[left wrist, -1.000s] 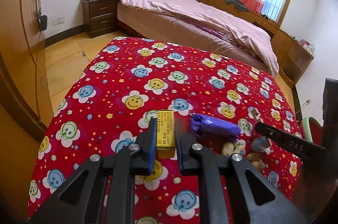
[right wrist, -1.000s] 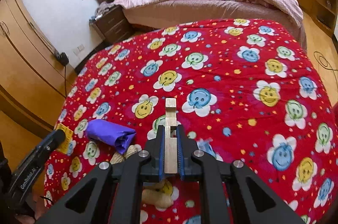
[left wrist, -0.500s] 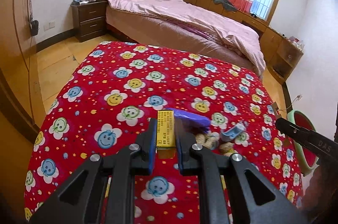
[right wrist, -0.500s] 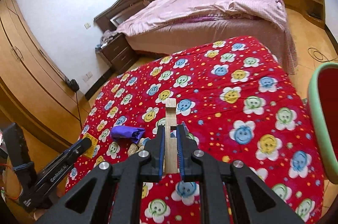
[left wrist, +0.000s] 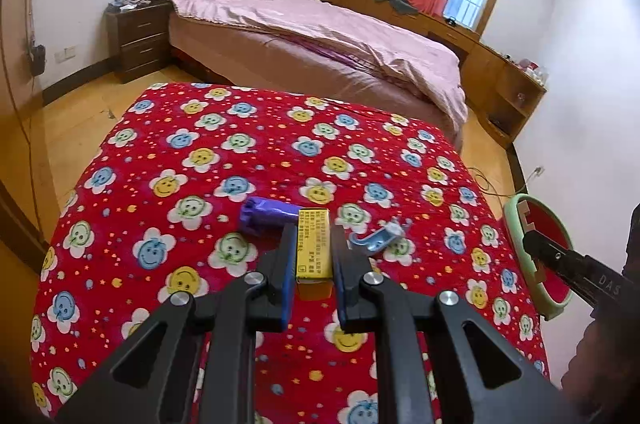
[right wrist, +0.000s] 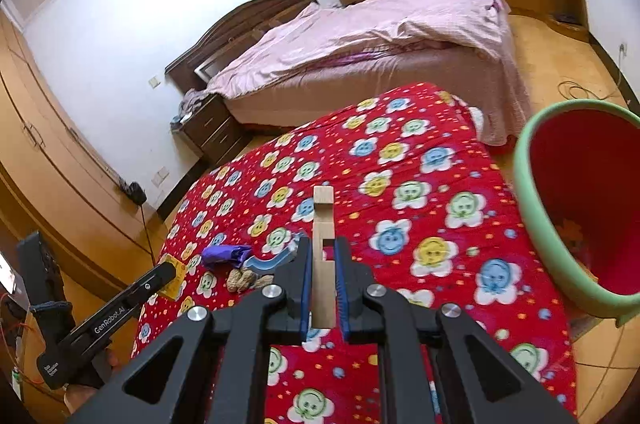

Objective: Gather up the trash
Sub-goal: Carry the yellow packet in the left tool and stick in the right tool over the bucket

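Small yellow box [left wrist: 313, 244] pinched between pads of left gripper [left wrist: 313, 252], held above red smiley-flower blanket [left wrist: 240, 159]. Notched wooden piece [right wrist: 323, 252] clamped upright in right gripper [right wrist: 323, 280], just left of red bin with green rim [right wrist: 532, 207]. On blanket: purple wrapper [left wrist: 266, 215], blue plastic hook [left wrist: 376, 235], peanuts [right wrist: 244, 279]. Beyond, bed with pink cover [left wrist: 320, 23].

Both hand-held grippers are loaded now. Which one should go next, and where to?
Probably carry the right hand-held gripper on over the green-rimmed red bin and drop its wooden piece there. The bin stands just beyond the red blanket's right edge, nearest that side. The left hand-held gripper, shut on the yellow box, can follow.
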